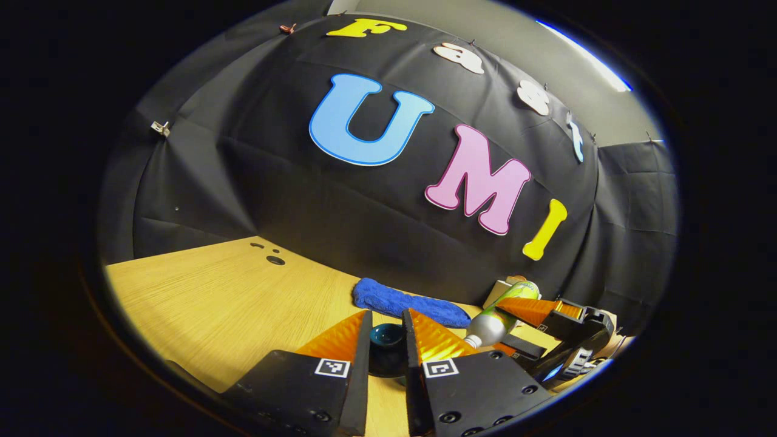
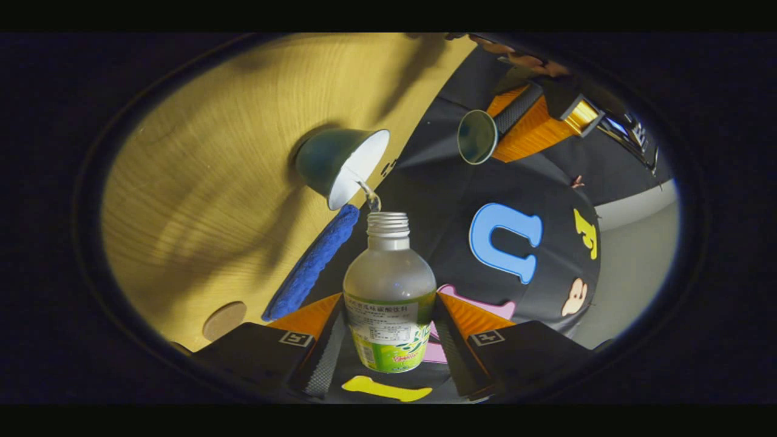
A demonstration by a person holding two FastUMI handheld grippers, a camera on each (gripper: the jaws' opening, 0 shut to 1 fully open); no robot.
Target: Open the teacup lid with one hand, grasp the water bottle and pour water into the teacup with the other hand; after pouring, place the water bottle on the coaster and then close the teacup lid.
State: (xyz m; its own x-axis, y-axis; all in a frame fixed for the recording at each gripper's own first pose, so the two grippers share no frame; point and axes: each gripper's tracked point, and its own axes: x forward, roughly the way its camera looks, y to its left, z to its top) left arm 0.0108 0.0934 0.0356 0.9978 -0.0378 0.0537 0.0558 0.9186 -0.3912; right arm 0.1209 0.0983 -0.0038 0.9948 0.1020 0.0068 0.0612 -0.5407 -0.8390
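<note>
right gripper (image 2: 388,340) tips water bottle (image 2: 389,291) over teacup (image 2: 340,165).

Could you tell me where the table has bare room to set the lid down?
Bare wood lies left of the blue towel, out to the table edge. It is crowded around the teacup, where the water bottle pours.

Your light wood-grain worktop (image 1: 200,297) carries a folded blue terry cloth (image 1: 408,303) near the back wall. In the right gripper view the dark green teacup with white interior (image 2: 340,164) stands on it just beside that cloth; a round cork-brown coaster (image 2: 224,320) lies well apart from the cup.
</note>
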